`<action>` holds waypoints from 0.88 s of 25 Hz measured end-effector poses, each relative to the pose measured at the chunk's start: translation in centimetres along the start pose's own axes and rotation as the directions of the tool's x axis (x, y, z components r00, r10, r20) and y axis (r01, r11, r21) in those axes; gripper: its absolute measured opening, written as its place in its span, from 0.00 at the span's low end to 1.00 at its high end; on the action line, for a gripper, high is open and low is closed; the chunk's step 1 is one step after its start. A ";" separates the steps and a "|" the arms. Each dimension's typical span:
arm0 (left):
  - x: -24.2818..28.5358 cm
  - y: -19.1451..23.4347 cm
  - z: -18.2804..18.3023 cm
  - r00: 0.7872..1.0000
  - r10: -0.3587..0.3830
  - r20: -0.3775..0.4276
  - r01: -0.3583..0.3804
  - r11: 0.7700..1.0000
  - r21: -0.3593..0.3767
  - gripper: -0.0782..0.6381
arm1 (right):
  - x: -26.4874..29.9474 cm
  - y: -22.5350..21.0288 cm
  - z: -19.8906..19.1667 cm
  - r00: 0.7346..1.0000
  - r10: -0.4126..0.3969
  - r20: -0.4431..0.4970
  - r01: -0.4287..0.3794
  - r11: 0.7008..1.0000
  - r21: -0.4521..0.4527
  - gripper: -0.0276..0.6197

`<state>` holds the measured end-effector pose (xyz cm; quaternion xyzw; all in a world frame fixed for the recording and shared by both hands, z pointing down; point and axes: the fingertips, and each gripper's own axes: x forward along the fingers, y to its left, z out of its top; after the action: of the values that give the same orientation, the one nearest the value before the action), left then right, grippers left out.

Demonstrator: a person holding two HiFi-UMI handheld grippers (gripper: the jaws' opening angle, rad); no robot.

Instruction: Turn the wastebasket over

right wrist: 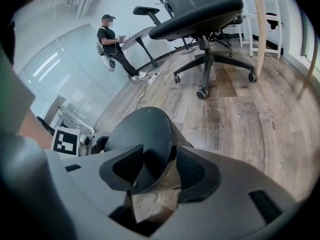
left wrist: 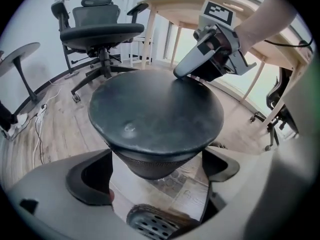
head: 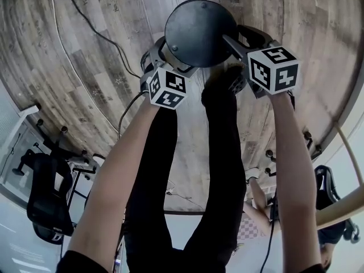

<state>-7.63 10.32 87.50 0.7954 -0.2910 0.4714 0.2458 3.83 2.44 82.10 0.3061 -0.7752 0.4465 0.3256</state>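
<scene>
The dark mesh wastebasket [head: 199,33] hangs above the wood floor with its round solid bottom facing up at me. My left gripper [head: 168,61] comes in from the left; in the left gripper view its jaws stand on either side of the mesh wall [left wrist: 155,164], with the pads against it. My right gripper [head: 239,44] holds the opposite edge. In the right gripper view the basket's bottom rim [right wrist: 150,149] sits between the two pads, one on the flat bottom and one on the wall. The right gripper [left wrist: 190,69] shows resting on the far rim.
My legs and a dark shoe [head: 224,81] are directly beneath the basket. Cables [head: 91,33] run across the floor. Office chairs [left wrist: 102,34] [right wrist: 200,14] and a pale wooden table [left wrist: 200,6] stand nearby. A person [right wrist: 112,41] sits at a far desk.
</scene>
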 end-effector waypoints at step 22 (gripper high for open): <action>-7.0 2.9 -0.2 0.998 0.053 -0.036 -0.045 0.980 0.193 0.92 | -5.1 4.2 -0.9 0.993 -0.083 -0.081 0.070 0.986 -0.151 0.33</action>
<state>-12.49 10.00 81.65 0.7982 -0.2585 0.5195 0.1620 3.82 5.91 76.41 0.2909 -0.7790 0.3879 0.3976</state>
